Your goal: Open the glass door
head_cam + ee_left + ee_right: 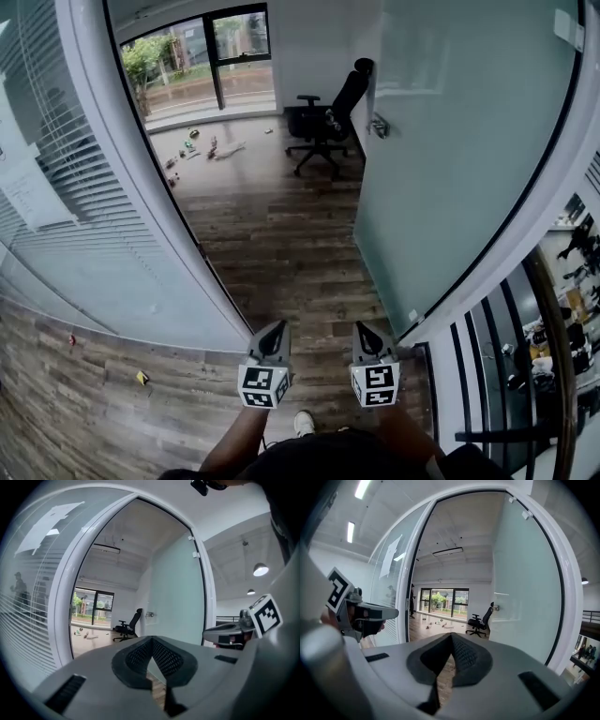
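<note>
Glass door stands open, both grippers empty at the doorway

The glass door is swung far inward on the right side, its handle at the far edge near the office chair, so the passage over the wooden floor is free. To my judgement the opening itself is done and little or nothing is left, perhaps only to walk through. The left gripper and the right gripper are held side by side near the threshold, pointing into the room and well apart from the door. Each has its jaws closed together with nothing between them. On the left is the white door frame, with a glass wall with blinds beside it.
</note>
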`<action>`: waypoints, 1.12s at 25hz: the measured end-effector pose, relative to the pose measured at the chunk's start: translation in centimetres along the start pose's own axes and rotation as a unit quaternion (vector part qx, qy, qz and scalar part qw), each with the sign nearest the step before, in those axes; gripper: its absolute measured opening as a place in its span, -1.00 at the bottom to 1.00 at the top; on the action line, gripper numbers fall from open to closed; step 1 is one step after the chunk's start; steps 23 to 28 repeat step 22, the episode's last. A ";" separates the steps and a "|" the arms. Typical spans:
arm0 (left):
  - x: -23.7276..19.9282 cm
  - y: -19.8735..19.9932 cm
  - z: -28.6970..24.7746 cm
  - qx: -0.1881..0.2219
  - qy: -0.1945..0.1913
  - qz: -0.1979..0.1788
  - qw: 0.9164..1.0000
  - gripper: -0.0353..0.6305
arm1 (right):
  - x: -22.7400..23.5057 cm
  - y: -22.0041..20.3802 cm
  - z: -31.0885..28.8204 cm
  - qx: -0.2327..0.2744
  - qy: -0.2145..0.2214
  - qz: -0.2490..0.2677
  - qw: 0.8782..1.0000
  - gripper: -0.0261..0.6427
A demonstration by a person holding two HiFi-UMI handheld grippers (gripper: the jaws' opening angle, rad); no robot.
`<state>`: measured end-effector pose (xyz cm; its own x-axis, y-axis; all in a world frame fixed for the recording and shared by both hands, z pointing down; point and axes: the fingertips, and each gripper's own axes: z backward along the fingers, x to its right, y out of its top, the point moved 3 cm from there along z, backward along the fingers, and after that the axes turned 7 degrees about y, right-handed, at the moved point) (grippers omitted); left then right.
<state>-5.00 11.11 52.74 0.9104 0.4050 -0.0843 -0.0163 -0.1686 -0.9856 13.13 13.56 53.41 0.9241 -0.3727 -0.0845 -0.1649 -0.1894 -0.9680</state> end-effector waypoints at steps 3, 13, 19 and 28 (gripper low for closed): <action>1.1 0.1 1.0 0.002 0.003 -0.005 1.000 -0.89 | 0.2 0.4 1.1 0.021 -0.002 0.005 1.000 -0.88; 6.2 0.7 4.8 0.002 0.009 -0.014 1.000 -0.89 | 1.0 1.6 6.8 0.033 -0.004 0.004 0.999 -0.88; 9.5 -0.1 7.3 0.003 0.010 -0.020 1.000 -0.89 | 1.3 0.2 10.5 0.046 -0.004 0.003 0.999 -0.88; 10.8 -0.4 8.5 0.005 0.011 -0.022 1.000 -0.89 | 0.9 0.1 12.1 0.054 0.002 0.004 0.999 -0.88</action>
